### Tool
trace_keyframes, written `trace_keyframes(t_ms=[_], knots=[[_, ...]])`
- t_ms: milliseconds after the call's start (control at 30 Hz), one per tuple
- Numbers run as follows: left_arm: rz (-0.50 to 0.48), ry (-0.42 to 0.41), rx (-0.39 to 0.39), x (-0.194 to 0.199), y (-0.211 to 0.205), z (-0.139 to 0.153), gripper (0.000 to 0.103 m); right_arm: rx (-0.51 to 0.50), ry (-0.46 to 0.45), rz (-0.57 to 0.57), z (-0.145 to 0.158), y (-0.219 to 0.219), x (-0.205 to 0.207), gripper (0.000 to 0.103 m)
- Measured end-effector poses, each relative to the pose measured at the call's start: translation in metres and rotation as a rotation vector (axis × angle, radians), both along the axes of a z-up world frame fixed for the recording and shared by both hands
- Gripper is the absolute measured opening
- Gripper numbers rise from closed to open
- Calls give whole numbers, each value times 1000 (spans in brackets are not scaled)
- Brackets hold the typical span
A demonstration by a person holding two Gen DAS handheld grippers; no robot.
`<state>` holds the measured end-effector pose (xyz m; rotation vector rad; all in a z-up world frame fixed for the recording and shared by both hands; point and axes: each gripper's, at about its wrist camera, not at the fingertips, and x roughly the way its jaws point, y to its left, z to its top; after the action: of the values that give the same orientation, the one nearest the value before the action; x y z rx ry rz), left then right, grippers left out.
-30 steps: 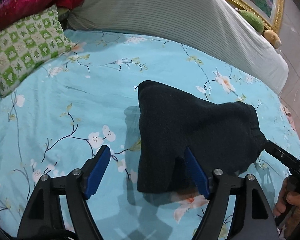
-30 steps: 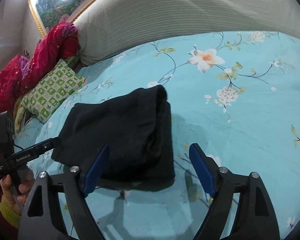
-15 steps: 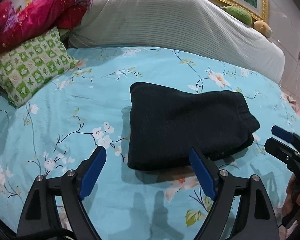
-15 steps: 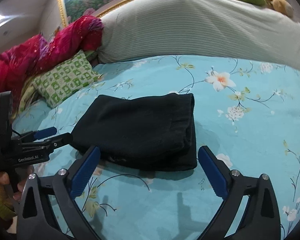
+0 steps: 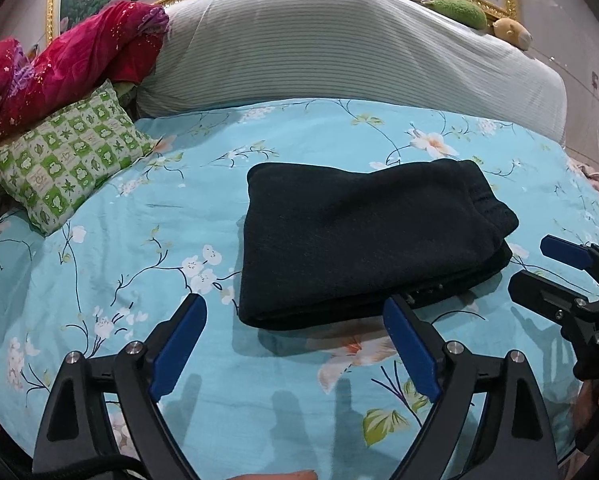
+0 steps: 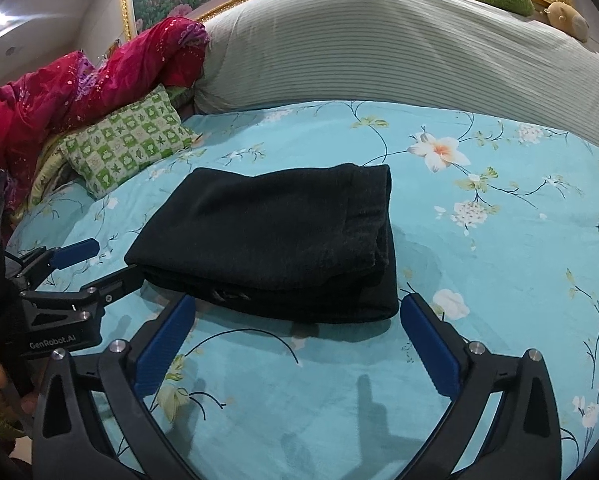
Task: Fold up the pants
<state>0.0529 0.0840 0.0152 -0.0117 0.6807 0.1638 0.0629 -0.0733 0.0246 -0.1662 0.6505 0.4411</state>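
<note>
blue-padded jaws of the left gripper (image 5: 295,344) and right gripper (image 6: 297,340), just opened wide and empty, flank the folded black pants (image 5: 363,236) lying crosswise just ahead on the floral bedsheet (image 5: 179,208), seemingly equally near both.

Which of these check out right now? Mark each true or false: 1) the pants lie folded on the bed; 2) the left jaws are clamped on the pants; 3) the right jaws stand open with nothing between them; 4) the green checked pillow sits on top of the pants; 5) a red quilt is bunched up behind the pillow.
1) True: the black pants lie in a folded stack on the floral bedsheet.
2) False: the left gripper is open and holds nothing.
3) True: the right gripper is open, short of the pants.
4) False: the green checked pillow lies apart, beside them.
5) True: the red quilt is there.
</note>
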Motion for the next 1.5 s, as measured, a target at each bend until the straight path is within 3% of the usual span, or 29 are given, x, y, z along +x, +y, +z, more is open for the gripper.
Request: trace_keyframes(t_ms=[1500], knots=[[29, 9, -22, 8, 11, -20, 96, -27, 36, 8, -28, 4, 9, 103]])
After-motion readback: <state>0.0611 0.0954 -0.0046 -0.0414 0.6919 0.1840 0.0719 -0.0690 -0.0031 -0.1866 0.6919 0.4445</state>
